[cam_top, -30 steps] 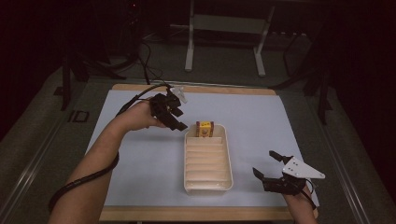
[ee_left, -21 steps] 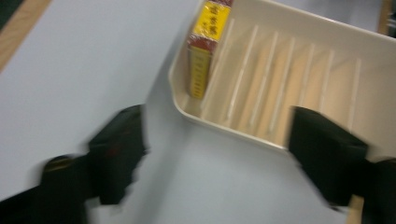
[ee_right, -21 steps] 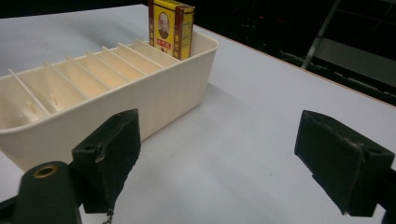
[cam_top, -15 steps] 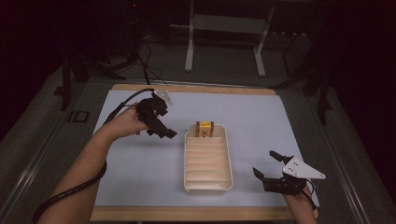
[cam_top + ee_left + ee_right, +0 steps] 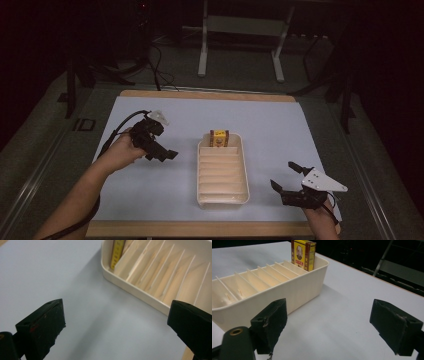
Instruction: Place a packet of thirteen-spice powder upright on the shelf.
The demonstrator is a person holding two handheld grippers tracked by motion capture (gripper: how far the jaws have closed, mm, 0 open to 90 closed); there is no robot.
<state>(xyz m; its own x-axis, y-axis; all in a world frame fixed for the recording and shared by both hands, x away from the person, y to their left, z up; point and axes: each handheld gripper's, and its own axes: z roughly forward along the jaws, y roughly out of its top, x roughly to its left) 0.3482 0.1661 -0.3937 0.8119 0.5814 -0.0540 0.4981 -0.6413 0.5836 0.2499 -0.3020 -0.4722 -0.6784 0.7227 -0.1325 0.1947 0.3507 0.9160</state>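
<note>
A cream tray [image 5: 200, 170] with several slotted compartments lies in the middle of the pale blue mat. A small yellow and red box [image 5: 219, 138] stands upright in its far end compartment. My left gripper [image 5: 167, 152] hovers left of the tray, apart from the box; its jaws have just opened and stand open with nothing between them. The left gripper view has the open jaws [image 5: 116, 310] over bare mat, with the tray's rim [image 5: 130, 286] and the box [image 5: 117, 252] ahead. My right gripper [image 5: 281, 173] rests open at the tray's near right, facing the tray wall [image 5: 287, 297] and the box [image 5: 303, 253].
The mat [image 5: 280, 130] covers a wooden table whose front edge [image 5: 200, 229] runs along the bottom. A cable [image 5: 120, 127] trails from the left gripper. A metal stand [image 5: 240, 45] and cords sit on the floor behind the table.
My left gripper has drawn away from the box, moving left and toward me, with its jaws now open. The box stays standing in the tray. The right gripper has not moved.
</note>
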